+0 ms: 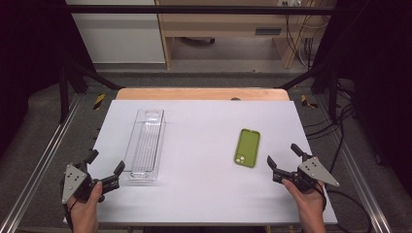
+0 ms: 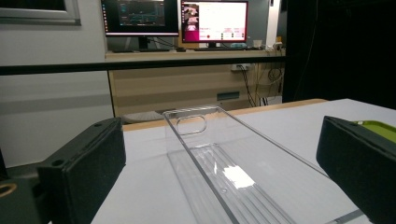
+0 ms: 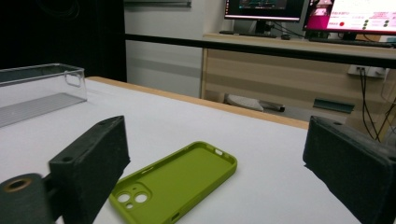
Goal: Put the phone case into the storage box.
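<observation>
**Phone case lies just ahead of the right gripper**

While both pairs of jaws stand spread and empty, the right gripper (image 1: 283, 157) sits just short of the green phone case (image 1: 248, 147), whose long axis runs away from the person. Left of the case, the left gripper (image 1: 105, 162) faces the clear tray (image 1: 145, 143).

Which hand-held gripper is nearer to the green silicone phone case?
Right. The right hand-held gripper stands open just beside the green silicone phone case, not touching it. The left hand-held gripper, also open, is across the table by the clear plastic tray.
</observation>
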The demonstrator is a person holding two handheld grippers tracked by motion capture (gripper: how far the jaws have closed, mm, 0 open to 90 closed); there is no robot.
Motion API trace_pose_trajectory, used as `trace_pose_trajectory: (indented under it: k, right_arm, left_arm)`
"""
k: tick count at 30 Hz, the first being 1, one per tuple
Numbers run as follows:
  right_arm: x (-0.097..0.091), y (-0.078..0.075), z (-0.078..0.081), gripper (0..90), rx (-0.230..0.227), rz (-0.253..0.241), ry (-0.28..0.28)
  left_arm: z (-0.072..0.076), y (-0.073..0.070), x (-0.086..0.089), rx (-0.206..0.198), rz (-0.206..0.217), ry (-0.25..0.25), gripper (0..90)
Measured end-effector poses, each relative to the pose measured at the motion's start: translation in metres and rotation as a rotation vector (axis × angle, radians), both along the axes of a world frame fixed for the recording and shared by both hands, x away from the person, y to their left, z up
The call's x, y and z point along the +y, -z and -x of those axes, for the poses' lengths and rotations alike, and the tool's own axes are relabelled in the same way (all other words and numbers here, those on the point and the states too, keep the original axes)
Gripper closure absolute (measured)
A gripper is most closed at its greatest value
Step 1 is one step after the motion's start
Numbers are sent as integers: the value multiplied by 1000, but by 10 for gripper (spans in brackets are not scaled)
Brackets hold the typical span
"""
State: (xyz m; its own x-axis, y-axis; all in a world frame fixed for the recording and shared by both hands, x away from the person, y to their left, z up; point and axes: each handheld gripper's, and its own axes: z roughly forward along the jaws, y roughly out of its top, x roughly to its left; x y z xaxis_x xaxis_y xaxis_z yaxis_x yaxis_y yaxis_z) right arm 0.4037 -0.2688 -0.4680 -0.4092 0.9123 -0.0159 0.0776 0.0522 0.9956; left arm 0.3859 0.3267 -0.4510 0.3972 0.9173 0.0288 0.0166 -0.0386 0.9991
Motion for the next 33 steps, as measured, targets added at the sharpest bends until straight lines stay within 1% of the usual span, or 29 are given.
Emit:
trace_pose_trajectory:
  k: [1,2,3,4,5,6,7,8,9,10,11,12,13,14,15,16,19,23,24,25,26,27,28,29,30,31,32,33]
  right_arm:
    - [0,0,0,77,0,0,0]
    - [1,0,1,81,16,-1,-6]
    - [1,0,1,81,16,-1,-6]
    - [2,-1,1,90,37,-1,-12]
    - [2,-1,1,90,37,-1,-12]
    - [3,-2,1,91,66,1,-21]
    - [3,-2,1,91,66,1,-21]
    - [4,-3,1,94,96,-10,-35]
    - [4,-3,1,94,96,-10,-35]
    - [4,-4,1,93,126,-22,-49]
    - [4,-4,1,93,126,-22,-49]
    - [5,-4,0,93,148,-18,-60]
    - [5,-4,0,93,148,-18,-60]
    - [6,-5,1,93,173,-24,-73]
    - [6,-5,1,93,173,-24,-73]
    - [8,-5,0,94,188,-17,-81]
    - [9,-5,0,97,198,-18,-84]
    - [12,-8,-4,109,210,-1,-69]
    - [13,-14,-9,113,216,17,-63]
    - [13,-14,-9,113,216,17,-63]
    - [13,-21,-14,122,215,37,-53]
    - [13,-21,-14,122,215,37,-53]
    - [13,-29,-20,133,212,49,-50]
    - [13,-29,-20,133,212,49,-50]
    - [12,-36,-27,143,215,65,-49]
    - [12,-36,-27,143,215,65,-49]
    - [12,-43,-36,144,228,92,-50]
    - [12,-43,-36,144,228,92,-50]
  left_arm:
    - [0,0,1,1,3,-3,9]
    - [1,1,2,3,6,-14,9]
    - [1,1,2,3,4,-19,9]
    - [1,1,2,3,6,-23,9]
    - [1,1,2,3,6,-23,9]
    - [1,1,1,5,-10,-26,10]
    - [1,1,1,5,-10,-26,10]
    - [2,2,1,9,-16,-26,10]
    - [2,2,1,9,-16,-26,10]
    - [2,2,1,8,-16,-28,11]
    - [2,2,1,8,-16,-28,10]
    - [1,2,1,8,-13,-27,11]
    - [1,2,1,8,-13,-27,11]
    - [1,3,0,11,-12,-23,11]
    - [1,3,0,11,-12,-23,11]
    - [1,3,-1,12,-20,-22,11]
    - [1,2,-1,12,-28,-22,11]
    - [0,3,0,14,-20,-24,11]
    - [0,4,1,16,-21,-24,11]
    - [0,4,1,16,-21,-24,11]
    - [-1,4,2,17,-16,-25,11]
    - [-1,4,2,17,-16,-25,11]
    - [-2,5,3,19,-16,-26,12]
    - [-2,5,3,19,-16,-26,12]
    - [-3,6,3,25,-13,-28,12]
    - [-3,6,3,25,-13,-28,12]
    - [-2,4,4,17,5,-27,12]
    - [-2,4,4,17,5,-27,12]
